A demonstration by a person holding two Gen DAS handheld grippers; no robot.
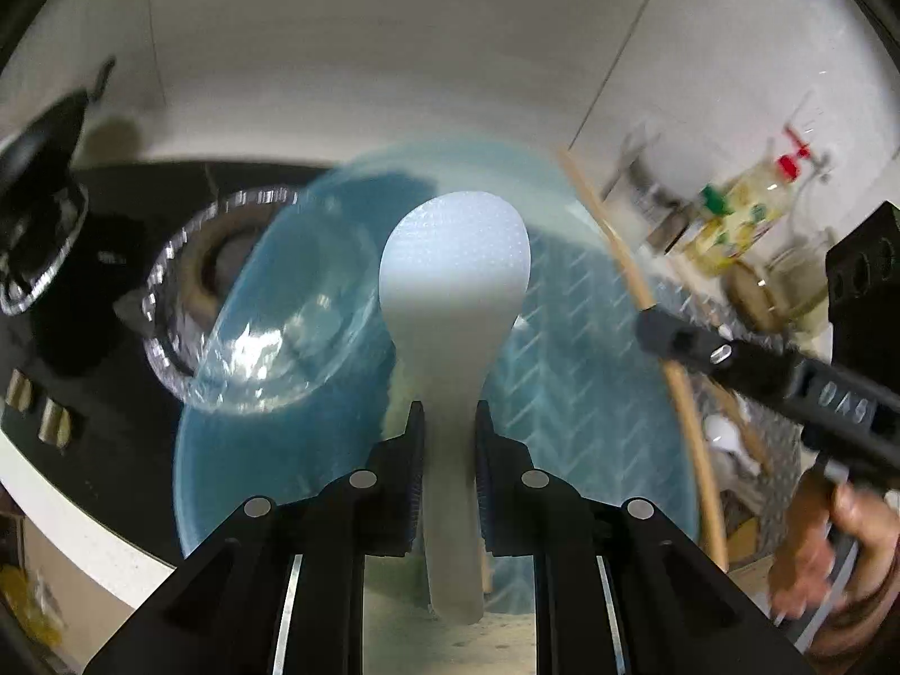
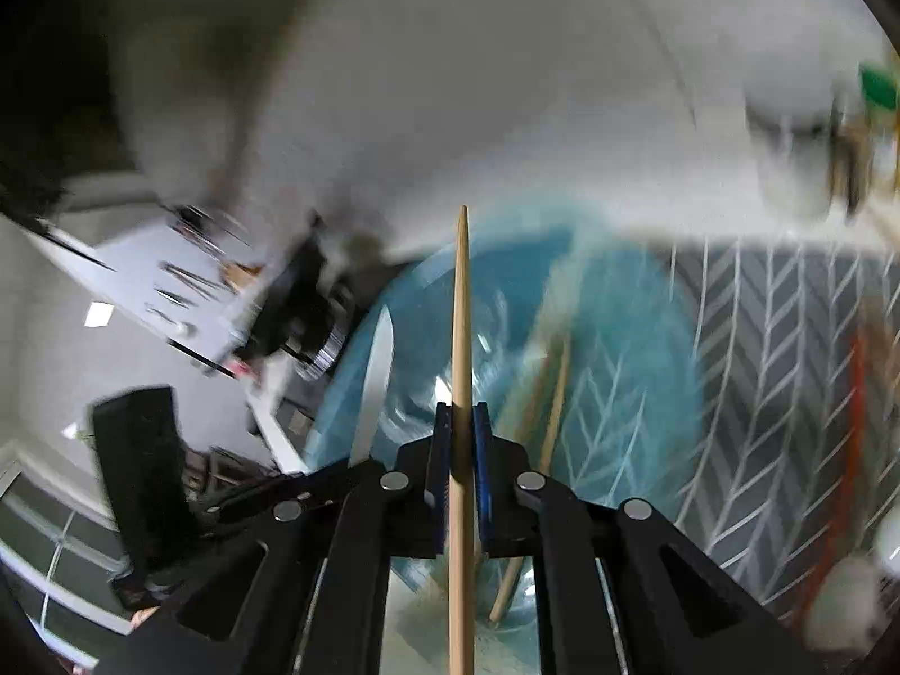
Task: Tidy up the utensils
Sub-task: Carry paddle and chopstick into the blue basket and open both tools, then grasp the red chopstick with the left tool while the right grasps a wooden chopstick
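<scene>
Left gripper (image 1: pixel 448 422) is clamped on a white rice paddle (image 1: pixel 454 259), dimpled round head, held up over the blue basin (image 1: pixel 590 394). Right gripper (image 2: pixel 462 422) pinches a long, tapered wooden chopstick (image 2: pixel 461 309), tip forward, above that basin too. Everything's blurry.

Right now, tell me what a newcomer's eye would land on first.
The white rice paddle stands clamped in the left hand-held gripper, dead centre over the blue basin. The right hand-held gripper grips a wooden chopstick pointing upward over that same basin.
</scene>
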